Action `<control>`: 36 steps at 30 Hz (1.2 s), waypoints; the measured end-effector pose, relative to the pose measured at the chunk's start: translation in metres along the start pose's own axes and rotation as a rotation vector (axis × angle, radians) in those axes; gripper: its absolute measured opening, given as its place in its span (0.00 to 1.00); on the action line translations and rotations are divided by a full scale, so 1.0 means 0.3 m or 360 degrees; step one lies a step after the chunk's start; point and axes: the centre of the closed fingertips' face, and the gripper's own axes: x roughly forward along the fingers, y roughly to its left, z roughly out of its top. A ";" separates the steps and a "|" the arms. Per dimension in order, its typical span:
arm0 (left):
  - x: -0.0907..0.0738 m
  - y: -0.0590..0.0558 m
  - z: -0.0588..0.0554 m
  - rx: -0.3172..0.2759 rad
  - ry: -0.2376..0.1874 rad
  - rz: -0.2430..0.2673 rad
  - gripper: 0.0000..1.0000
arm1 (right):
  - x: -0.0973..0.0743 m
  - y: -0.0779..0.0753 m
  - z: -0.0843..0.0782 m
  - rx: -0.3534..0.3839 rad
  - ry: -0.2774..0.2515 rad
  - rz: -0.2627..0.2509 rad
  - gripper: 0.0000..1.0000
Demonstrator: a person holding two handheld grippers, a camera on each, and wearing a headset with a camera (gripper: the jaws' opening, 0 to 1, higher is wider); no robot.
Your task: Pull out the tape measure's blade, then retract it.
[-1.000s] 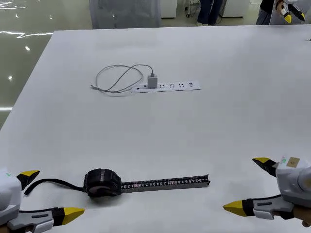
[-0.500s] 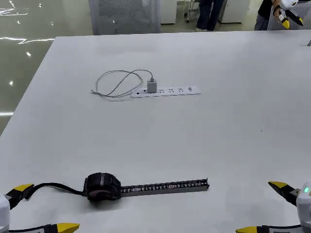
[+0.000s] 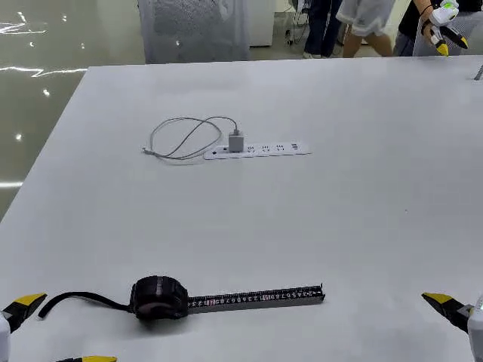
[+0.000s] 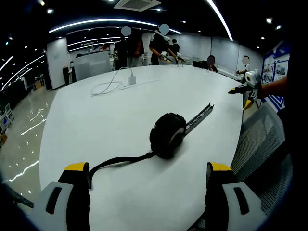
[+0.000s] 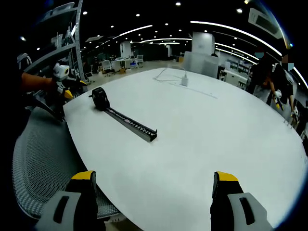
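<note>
As seen from the headset, tabletop (image 3: 339, 188): white, matt and wide, stretching from the near edge up to the far edge
mesh chair (image 5: 43, 154): grey, sitting below the near edge, caught in both gripper views
people (image 3: 324, 19): standing beyond the far edge, cut off at the legs in the head view
left gripper (image 4: 148, 168): opened wide, gripping nothing, yellow-tipped, held at the near edge toward the left corner, aimed straight at the tape measure (image 4: 167, 134)
right gripper (image 5: 154, 175): also opened wide, gripping nothing, held at the near edge toward the right corner, well apart from the tip of the blade (image 5: 130, 124); one yellow fingertip (image 3: 438, 299) caught in the head view
power strip (image 3: 260, 149): white, long, lying flat about midway between near and far edges, nearer the left edge than the right, well apart from the tape measure
cable (image 3: 185, 136): white, looped loosely on the tabletop just left of the power strip, running to the charger
tape measure: black round case, resting near the near edge, left of its middle, between the two grippers, touched by neither
blade: pulled out of the case, lying flat, running rightward along the near edge, printed with numbers, ending in a small upturned hook
strap (image 3: 83, 302): black, trailing left from the case, ending near the left gripper
charger (image 3: 236, 141): small white cube, plugged into the left end of the power strip
</note>
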 end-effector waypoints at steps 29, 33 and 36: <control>0.042 -0.042 0.010 -0.0130 0.0153 0.0004 0.99 | 0.018 -0.010 0.022 -0.0086 0.0104 0.0098 0.99; 0.061 -0.066 0.029 -0.0206 0.0120 -0.0003 0.99 | 0.037 -0.031 0.029 -0.0151 0.0135 0.0112 0.99; 0.079 -0.085 0.037 -0.0203 0.0099 -0.0007 0.99 | 0.046 -0.043 0.039 -0.0159 0.0157 0.0140 0.99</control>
